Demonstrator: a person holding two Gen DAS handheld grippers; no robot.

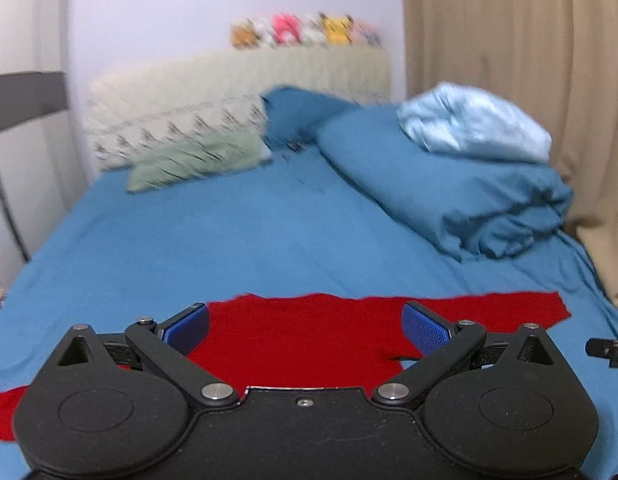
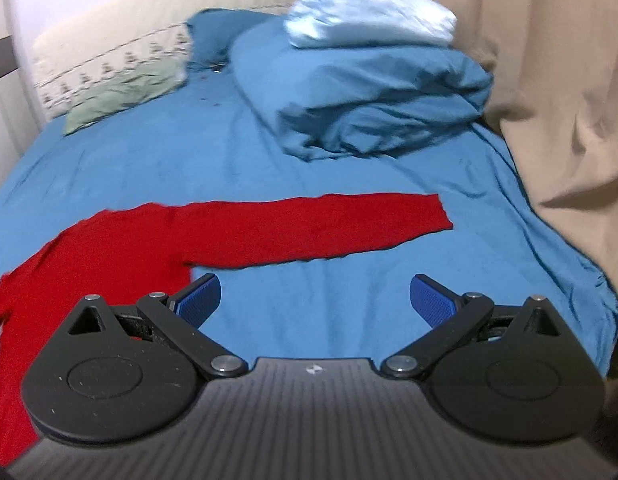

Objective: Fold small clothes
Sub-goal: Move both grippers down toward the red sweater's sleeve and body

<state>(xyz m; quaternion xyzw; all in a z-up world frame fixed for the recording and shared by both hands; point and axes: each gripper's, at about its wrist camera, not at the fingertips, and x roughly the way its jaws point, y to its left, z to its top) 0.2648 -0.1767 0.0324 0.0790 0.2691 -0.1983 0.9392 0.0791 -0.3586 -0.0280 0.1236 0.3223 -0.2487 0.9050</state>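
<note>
Bed (image 2: 269, 152) is covered by a blue sheet. Red top (image 2: 157, 236) is laid flat at 6–7 o'clock, one sleeve stretched toward 3. Folded blue duvet (image 2: 369, 100) is piled at 1 o'clock. Green pillow (image 2: 121, 96) is seen at 11.

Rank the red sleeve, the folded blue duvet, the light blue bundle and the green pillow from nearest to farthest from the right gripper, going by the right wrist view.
1. Red sleeve, stretched flat across the bed just ahead of the right gripper.
2. Folded blue duvet, farther up, on the right.
3. Green pillow, far left, and light blue bundle, on top of the duvet: too close to call.
</note>
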